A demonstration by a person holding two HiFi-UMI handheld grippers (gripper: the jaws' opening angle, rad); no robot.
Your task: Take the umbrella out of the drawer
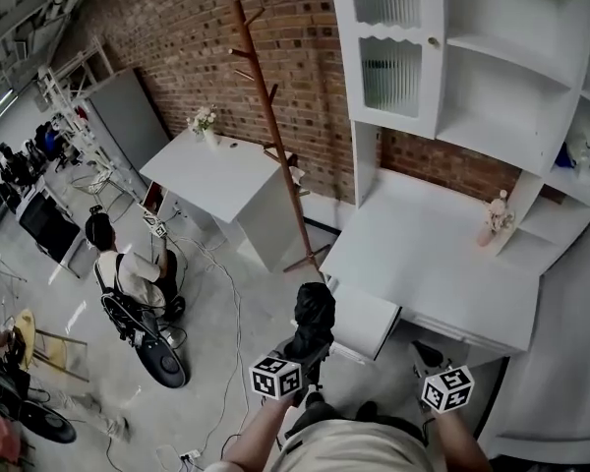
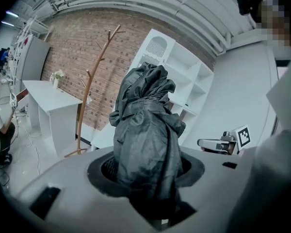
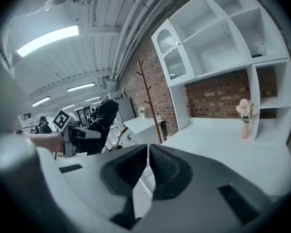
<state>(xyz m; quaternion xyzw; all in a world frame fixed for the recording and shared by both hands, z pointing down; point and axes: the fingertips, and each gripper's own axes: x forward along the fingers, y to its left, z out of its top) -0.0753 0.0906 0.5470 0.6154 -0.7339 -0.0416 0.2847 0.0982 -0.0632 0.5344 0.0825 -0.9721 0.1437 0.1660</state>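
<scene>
Here, a folded black umbrella (image 2: 145, 125) is seen pinched between the jaws of the left gripper (image 2: 148, 173), the dark pads being pressed against its crumpled fabric on either side. The umbrella is held roughly upright, with its bundled top raised above the jaws and its lower end hidden down between them. In the head view it is shown in the air, clear of the drawer (image 1: 366, 323) and just to the left of it. The drawer is pulled out from under the white desk (image 1: 442, 264) and stands open. The right gripper (image 3: 148, 169) is held to the right of the left one, near the front edge of the desk, and its jaws are pressed together with nothing between them. From the right gripper view, the umbrella and the left gripper are seen off to the left, well apart from the closed jaws. A small vase (image 1: 494, 220) of pale flowers is set upright on the desk near the right side, below the white shelves (image 1: 501, 57) mounted against the brick wall (image 1: 305, 37). A wooden coat rack (image 1: 273, 116) is stood on the floor between the desk and a white table (image 1: 216, 177), on which another small bunch of flowers is placed. A seated person (image 1: 128, 273) is visible farther off on the floor to the left, with cables laid nearby.
</scene>
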